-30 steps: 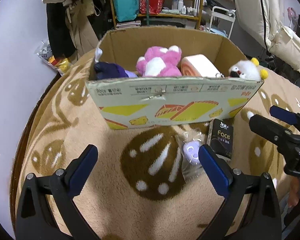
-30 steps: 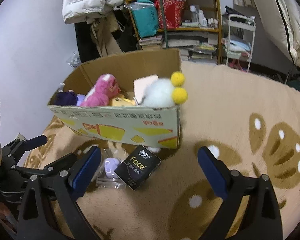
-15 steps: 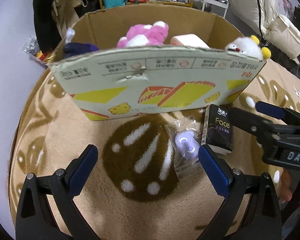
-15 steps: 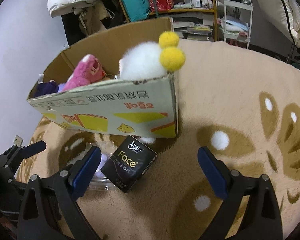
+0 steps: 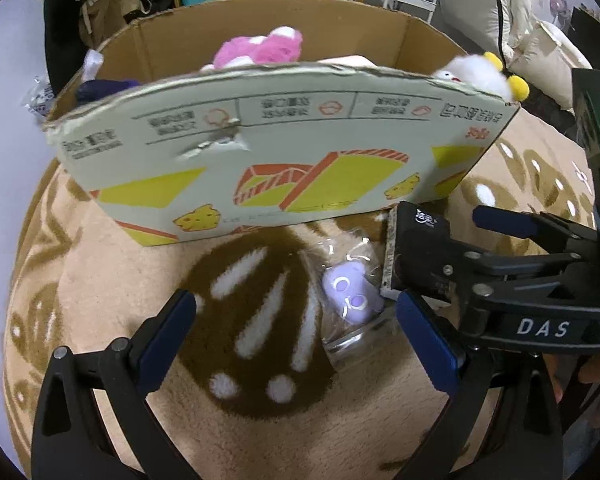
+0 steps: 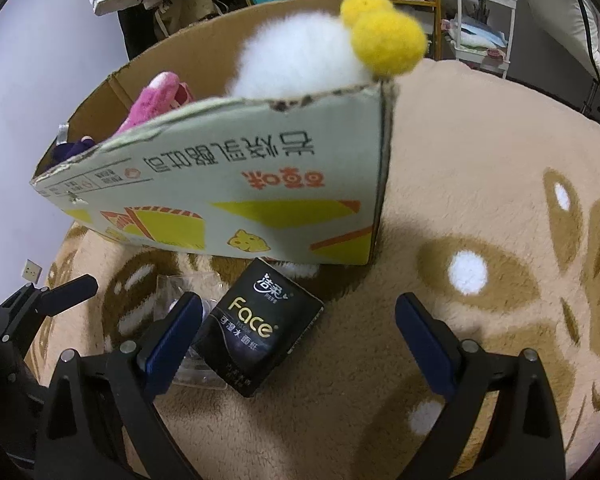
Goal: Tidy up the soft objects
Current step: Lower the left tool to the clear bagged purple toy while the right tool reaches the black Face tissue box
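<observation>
— Listing, left to right: what is lying on the blanket (image 5: 100, 280)?

— Item one, the left gripper (image 5: 296, 332): it is hovering low over the tan-and-brown blanket, jaws spread wide and released, nothing between them. Item two, a small purple soft toy (image 5: 352, 290) in a clear wrapper, lying flat just inside the left gripper's right-hand finger (the wrapper edge is blurring into the pile, so whether they are touching I cannot tell). Item three, a black tissue pack (image 6: 256, 328) marked "Face", lying flat beside the purple toy and just in front of the box. Item four, the right gripper (image 6: 300, 336): its jaws are also standing open and empty, the left finger sitting close to the pack's left edge, the right finger well apart from it over bare blanket.

— And what is sitting in the cardboard box (image 5: 276, 160)?

— The box is standing open-topped behind the loose items, printed side facing the cameras. Inside, again from the left: a dark purple plush (image 5: 100, 90) is tucking into the left corner; a pink plush (image 5: 260, 50) is showing over the middle of the rim; a white fluffy toy with yellow pompoms (image 6: 300, 56) is leaning at the right corner, its pompoms hanging over the edge.
</observation>
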A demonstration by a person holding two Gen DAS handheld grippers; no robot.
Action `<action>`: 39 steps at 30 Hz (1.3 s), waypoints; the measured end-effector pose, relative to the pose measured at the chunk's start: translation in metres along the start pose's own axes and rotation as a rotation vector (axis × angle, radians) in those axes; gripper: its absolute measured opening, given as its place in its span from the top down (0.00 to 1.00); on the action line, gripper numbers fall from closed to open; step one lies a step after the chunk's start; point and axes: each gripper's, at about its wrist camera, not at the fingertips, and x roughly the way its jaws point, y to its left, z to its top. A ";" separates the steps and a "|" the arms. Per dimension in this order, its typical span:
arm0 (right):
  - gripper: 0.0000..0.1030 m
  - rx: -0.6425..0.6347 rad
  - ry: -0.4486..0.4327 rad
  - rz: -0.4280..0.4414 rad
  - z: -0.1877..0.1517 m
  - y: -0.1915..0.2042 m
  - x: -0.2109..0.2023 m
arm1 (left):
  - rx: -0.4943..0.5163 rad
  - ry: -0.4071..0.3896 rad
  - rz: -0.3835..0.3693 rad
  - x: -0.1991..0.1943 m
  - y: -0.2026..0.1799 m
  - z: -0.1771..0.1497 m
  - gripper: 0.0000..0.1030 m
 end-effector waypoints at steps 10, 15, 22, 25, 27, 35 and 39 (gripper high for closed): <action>0.02 0.023 0.023 -0.010 0.002 0.001 0.013 | -0.023 0.049 -0.041 0.017 0.004 0.000 0.03; 0.02 0.023 0.026 -0.009 0.003 -0.002 0.013 | -0.009 0.065 -0.045 0.023 -0.001 -0.001 0.03; 0.02 0.011 0.039 -0.029 0.002 0.003 0.019 | -0.002 0.050 -0.023 0.027 -0.007 -0.003 0.03; 0.02 0.017 0.044 -0.029 0.001 0.004 0.019 | -0.002 0.031 -0.029 0.026 -0.011 -0.003 0.03; 0.04 0.023 0.048 -0.035 0.002 0.001 0.018 | 0.001 0.013 -0.043 0.024 -0.012 -0.003 0.03; 0.09 0.040 0.051 -0.038 0.005 -0.005 0.013 | 0.036 -0.005 0.016 0.034 -0.032 -0.002 0.03; 0.09 0.041 0.051 -0.036 0.005 -0.012 0.009 | 0.049 -0.015 0.038 0.039 -0.048 -0.005 0.03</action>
